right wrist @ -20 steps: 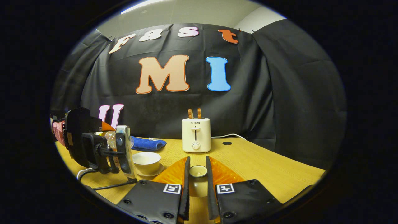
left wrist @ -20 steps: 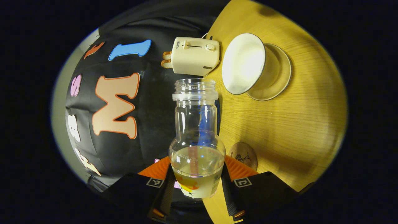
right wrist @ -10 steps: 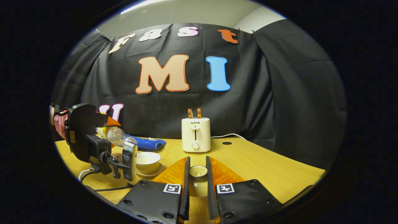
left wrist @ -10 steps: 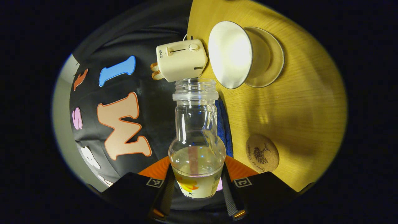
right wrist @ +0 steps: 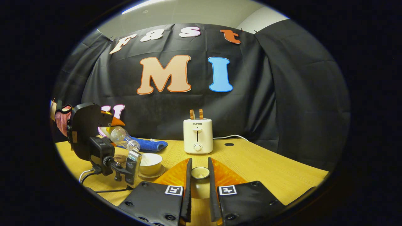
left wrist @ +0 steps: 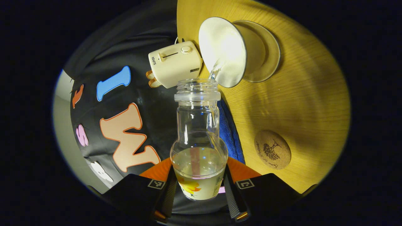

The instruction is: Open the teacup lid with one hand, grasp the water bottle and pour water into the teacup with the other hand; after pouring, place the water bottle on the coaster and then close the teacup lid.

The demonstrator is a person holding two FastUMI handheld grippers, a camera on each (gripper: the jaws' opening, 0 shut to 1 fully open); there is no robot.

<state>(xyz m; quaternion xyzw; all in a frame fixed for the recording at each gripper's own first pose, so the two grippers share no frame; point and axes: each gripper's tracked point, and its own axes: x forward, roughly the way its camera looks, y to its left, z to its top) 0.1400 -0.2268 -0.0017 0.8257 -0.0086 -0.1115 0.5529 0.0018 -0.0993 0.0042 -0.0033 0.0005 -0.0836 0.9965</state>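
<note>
- Lid off: I count that step as done. My right gripper (right wrist: pixel 199 171) has its jaws closed on the teacup lid (right wrist: pixel 200 172), clamped between both fingers and held out over the table (right wrist: pixel 267 169), well to the side of the cup.
- Bottle in hand: my left gripper (left wrist: pixel 199 183) grips the water bottle (left wrist: pixel 198 138) by its lower body, both fingers pressing its sides. The bottle is tipped far over, its open mouth aimed at the teacup (left wrist: pixel 224 51).
- Pouring is the step in hand. In the left gripper view a thin stream runs from the bottle's lip into the cup, which sits on its saucer (left wrist: pixel 267 55) near the toaster (left wrist: pixel 174 64). Water remains in the bottle, so I judge the pour to be at an early stage.
- In the right gripper view I see the tilted bottle above the teacup at the left of the table.
- Left to do: finish pouring, right the bottle, set it on the coaster (left wrist: pixel 272 150), which lies bare on the table just beside the blue cloth (left wrist: pixel 228 131), then put the lid back on the cup.
</note>
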